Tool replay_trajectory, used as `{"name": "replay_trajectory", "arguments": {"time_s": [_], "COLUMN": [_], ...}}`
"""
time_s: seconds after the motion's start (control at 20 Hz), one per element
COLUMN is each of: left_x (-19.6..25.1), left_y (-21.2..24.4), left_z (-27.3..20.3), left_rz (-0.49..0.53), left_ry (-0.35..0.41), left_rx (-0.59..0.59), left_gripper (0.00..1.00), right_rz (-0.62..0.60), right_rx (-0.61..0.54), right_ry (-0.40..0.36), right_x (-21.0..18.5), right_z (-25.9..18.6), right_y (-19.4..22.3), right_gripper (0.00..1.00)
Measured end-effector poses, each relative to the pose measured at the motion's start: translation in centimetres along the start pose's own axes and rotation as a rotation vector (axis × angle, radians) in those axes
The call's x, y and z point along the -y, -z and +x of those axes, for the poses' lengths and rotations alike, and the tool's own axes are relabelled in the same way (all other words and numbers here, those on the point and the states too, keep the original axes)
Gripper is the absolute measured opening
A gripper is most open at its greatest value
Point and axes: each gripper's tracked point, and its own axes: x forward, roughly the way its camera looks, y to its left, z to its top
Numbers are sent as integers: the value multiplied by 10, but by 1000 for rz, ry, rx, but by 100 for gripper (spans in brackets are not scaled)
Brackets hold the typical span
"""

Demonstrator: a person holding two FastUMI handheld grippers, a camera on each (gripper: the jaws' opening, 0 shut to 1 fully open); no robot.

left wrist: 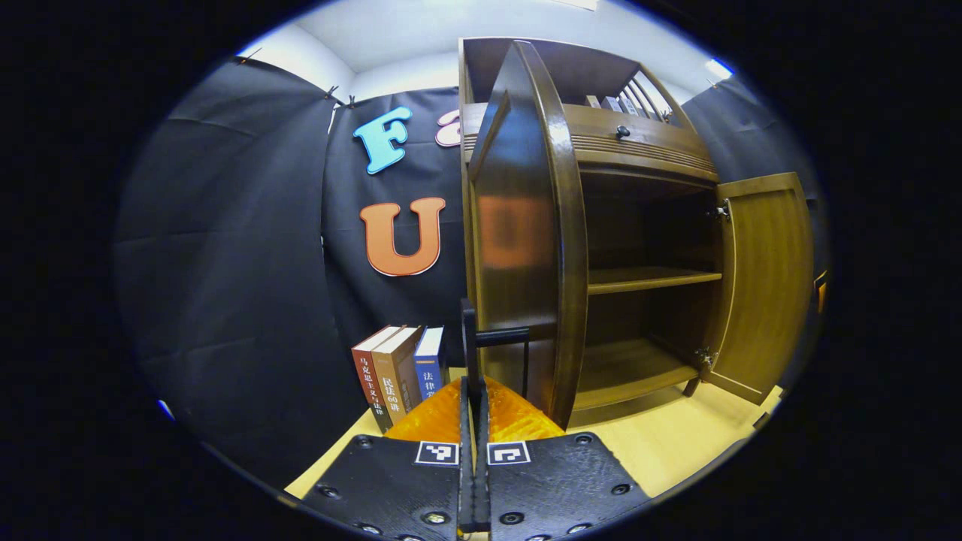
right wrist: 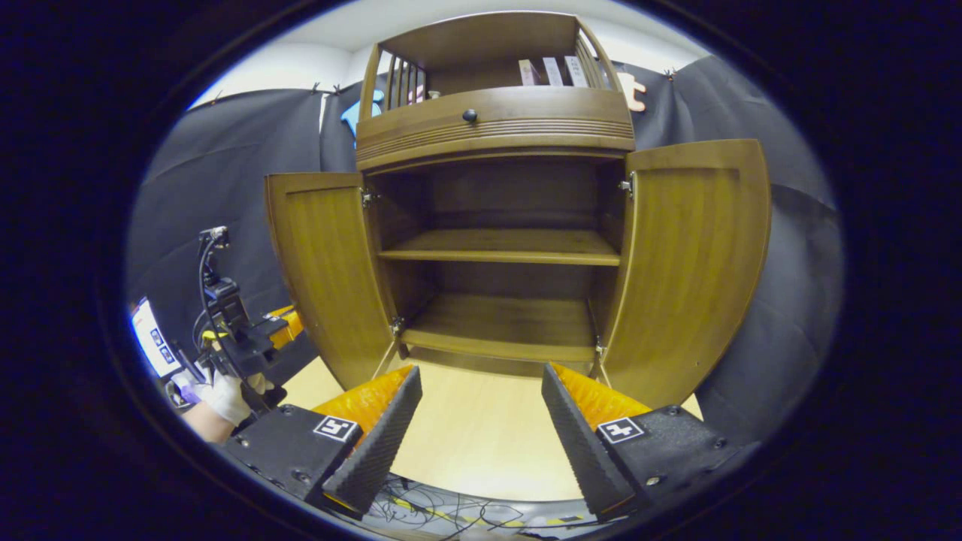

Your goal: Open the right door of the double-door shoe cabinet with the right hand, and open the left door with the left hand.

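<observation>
Now the shoe cabinet (right wrist: 496,120) stands at twelve o'clock with both doors swung out: left door (right wrist: 323,263), right door (right wrist: 695,255), two bare shelves between. Right gripper (right wrist: 481,421) gapes wide; left gripper (left wrist: 473,451) is pinched closed on nothing, three books (left wrist: 398,368) at eleven o'clock.

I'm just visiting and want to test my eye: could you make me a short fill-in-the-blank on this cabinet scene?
1. Both doors of the shoe cabinet stand ____.
2. The shelves inside hold ____.
3. The right hand-held gripper has its fingers ____.
4. Beside the cabinet, books stand next to its ____ door.

Missing words: open; nothing; apart; left
</observation>
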Motion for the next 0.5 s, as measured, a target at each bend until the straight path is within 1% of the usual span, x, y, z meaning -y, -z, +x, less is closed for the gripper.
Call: {"name": "replay_trajectory", "arguments": {"time_s": [0.2, 0.5], "left_x": [-15, -34], "left_y": [1, 3], "left_z": [2, 5], "left_rz": [-13, -6], "left_ry": [38, 123], "left_rx": [5, 1], "left_gripper": [0, 0], "right_rz": [3, 10], "right_rx": [4, -5], "right_ry": [11, 11], "right_x": [2, 0], "right_z": [-3, -4], "right_y": [-1, 3], "right_gripper": [100, 100]}}
